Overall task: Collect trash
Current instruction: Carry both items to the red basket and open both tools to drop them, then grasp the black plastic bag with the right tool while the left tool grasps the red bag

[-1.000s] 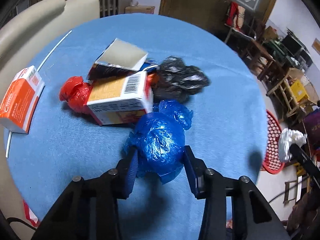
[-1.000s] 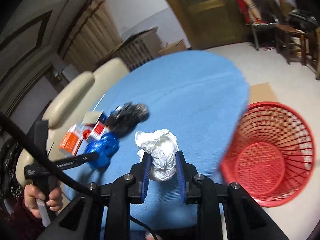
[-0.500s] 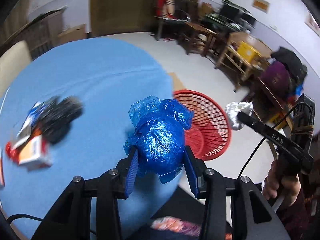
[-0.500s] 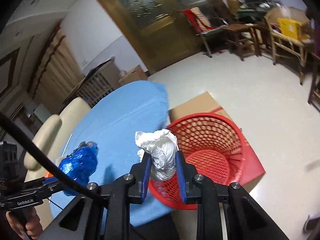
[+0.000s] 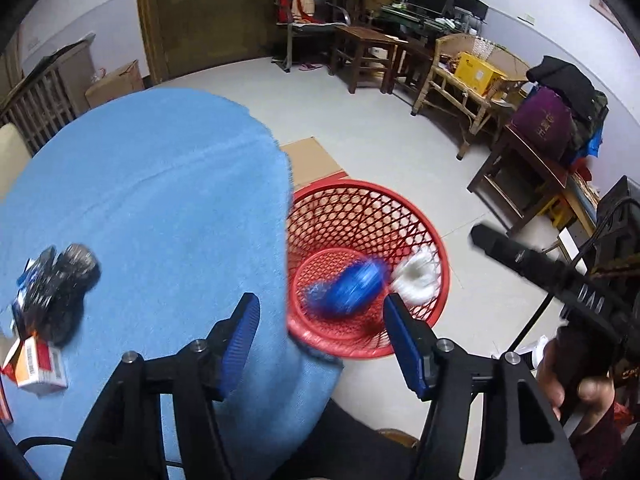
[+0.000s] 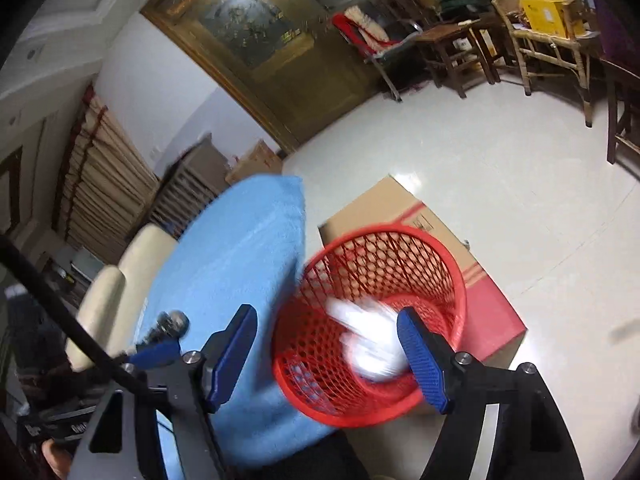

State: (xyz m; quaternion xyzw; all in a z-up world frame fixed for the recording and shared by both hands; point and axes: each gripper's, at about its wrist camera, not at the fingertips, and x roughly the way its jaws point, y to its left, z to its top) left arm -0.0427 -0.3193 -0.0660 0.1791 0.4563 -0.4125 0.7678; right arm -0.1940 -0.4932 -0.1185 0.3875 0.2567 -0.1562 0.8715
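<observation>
Both wads in red basket (image 5: 436,240) | hand-held gripper (image 5: 320,320) above — jaws just opened

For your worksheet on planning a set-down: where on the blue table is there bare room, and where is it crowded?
The blue table is bare across its middle and far side, from the edge beside the red basket back toward the door. The crowded part is the near left corner, where the black bag sits against a carton.
</observation>
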